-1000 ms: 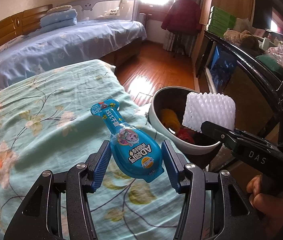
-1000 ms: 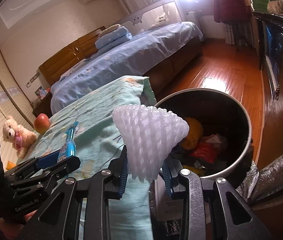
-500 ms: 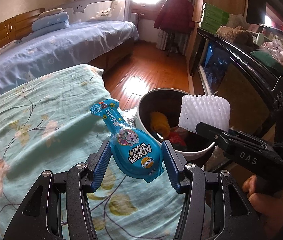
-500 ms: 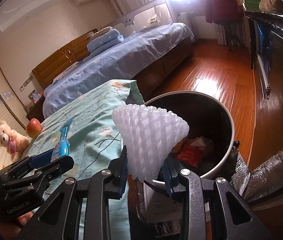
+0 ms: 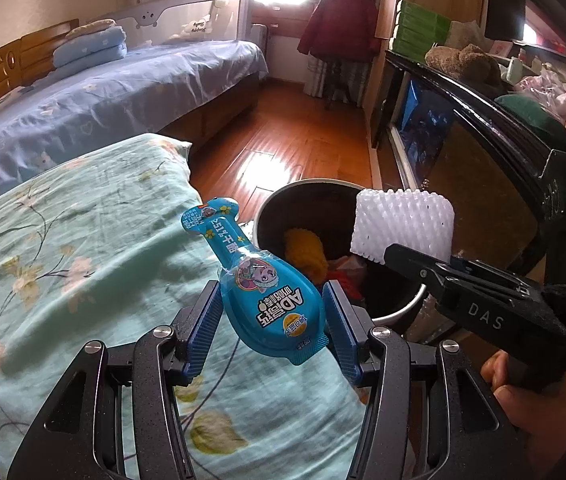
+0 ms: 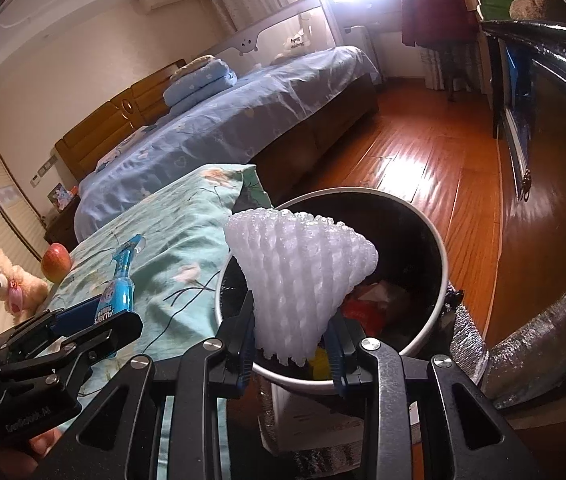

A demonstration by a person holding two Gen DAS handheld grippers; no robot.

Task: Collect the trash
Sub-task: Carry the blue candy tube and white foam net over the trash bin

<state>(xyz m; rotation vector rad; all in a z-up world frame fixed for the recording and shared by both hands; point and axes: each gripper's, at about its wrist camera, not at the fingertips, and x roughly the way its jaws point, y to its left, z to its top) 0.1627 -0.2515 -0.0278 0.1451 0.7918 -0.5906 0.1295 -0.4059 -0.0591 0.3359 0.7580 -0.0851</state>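
- The left gripper (image 5: pixel 271 322) has its blue ribbed jaws about half open and pressed on the wide end of a turquoise plastic package (image 5: pixel 259 280), which is held up above the bed.
- The package is paddle-shaped: a broad rounded body with a cartoon print, narrowing to a thin neck with a small flared tab. Its long axis runs from the jaws up and away, leaning left, with the narrow end pointing toward the far end of the room.
- The right gripper (image 6: pixel 293 350) has its jaws closed to a narrow gap on the pinched bottom end of a white foam net (image 6: pixel 303 280), a soft, bumpy mesh sleeve that fans out upward into a cone.
- The foam net hangs over the near rim of the trash bin (image 6: pixel 441 276), its wide end tipped toward the bin's middle.
- The bin is round, with a pale rim and a dark lining, and stands on the wooden floor (image 6: pixel 443 168) just beside the bed.
- Inside the bin lie a yellow fuzzy item (image 5: pixel 307 252) and red and white wrappers (image 6: pixel 367 308).
- The bed has a teal floral quilt (image 5: pixel 63 248); a red apple (image 6: pixel 56 262) and a cream teddy bear (image 6: pixel 9 284) sit at its far left.
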